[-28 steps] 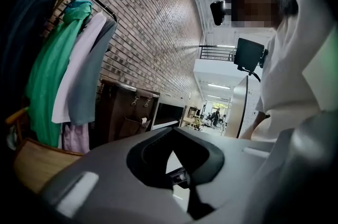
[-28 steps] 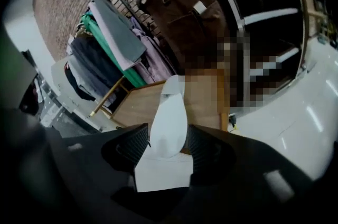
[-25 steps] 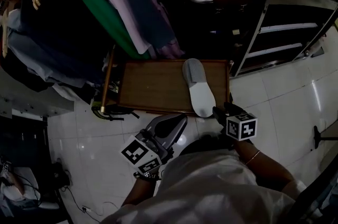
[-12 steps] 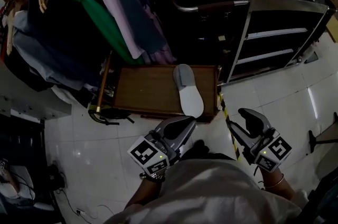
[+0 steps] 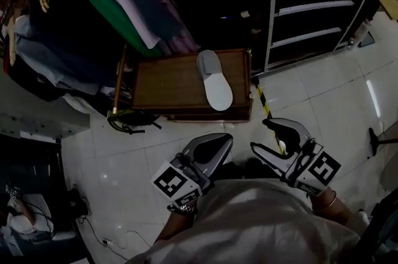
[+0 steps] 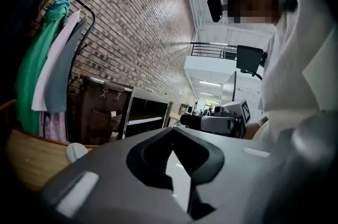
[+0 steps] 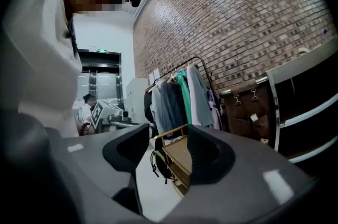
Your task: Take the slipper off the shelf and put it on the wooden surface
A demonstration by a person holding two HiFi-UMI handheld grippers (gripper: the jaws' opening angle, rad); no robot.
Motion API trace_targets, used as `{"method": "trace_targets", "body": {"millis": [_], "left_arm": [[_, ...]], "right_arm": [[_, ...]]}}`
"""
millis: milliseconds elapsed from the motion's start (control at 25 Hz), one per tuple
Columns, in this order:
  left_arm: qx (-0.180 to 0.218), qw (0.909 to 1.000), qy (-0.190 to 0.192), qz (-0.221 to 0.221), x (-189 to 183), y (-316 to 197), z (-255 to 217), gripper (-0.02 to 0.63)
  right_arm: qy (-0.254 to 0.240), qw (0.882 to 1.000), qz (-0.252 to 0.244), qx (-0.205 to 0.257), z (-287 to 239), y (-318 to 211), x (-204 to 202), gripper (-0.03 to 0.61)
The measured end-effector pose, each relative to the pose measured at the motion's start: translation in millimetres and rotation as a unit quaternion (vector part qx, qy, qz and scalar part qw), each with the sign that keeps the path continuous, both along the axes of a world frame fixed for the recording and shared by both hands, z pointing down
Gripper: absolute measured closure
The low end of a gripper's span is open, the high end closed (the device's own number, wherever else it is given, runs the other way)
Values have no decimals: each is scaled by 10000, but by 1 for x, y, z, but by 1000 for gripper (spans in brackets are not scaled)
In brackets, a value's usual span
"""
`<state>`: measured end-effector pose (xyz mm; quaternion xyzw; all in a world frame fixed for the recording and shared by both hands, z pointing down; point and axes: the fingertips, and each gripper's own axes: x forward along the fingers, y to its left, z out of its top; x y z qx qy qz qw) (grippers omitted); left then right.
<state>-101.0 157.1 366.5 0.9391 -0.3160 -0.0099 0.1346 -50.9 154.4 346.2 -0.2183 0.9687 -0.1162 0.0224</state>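
A pale grey slipper [image 5: 214, 87] lies sole-up on the right part of the low wooden surface [image 5: 165, 83], its heel toward me. In the left gripper view the slipper [image 6: 76, 151] shows as a white edge on the wooden surface [image 6: 24, 157]. Both grippers hang near my body, well short of the table. My left gripper [image 5: 219, 146] [image 6: 171, 132] is shut and holds nothing. My right gripper [image 5: 260, 136] [image 7: 168, 136] stands wide, its jaws opening, with nothing between them. It looks at the wooden surface [image 7: 179, 160] from the side.
A black metal shelf unit [image 5: 311, 7] stands at the right behind the table. A clothes rack [image 5: 93, 7] with several garments hangs over the table's left. A dark bag [image 5: 127, 122] lies at the table's front left, and a yellow-black strip [image 5: 264, 104] at its right corner, on the white tile floor.
The right gripper has left the slipper's heel and drawn back toward my body with its jaws apart. The slipper stays on the wood. The left gripper has hardly moved.
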Motion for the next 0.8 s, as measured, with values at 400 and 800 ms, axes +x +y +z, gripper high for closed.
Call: {"method": "trace_targets", "body": {"millis": [400, 800], "left_arm": [[274, 9985, -130, 447, -23, 18, -29, 614], [79, 9992, -86, 380, -32, 23, -25, 614]], "right_arm": [[144, 9998, 71, 81, -10, 26, -42, 376], [136, 9996, 224, 59, -17, 22, -37, 379]]}}
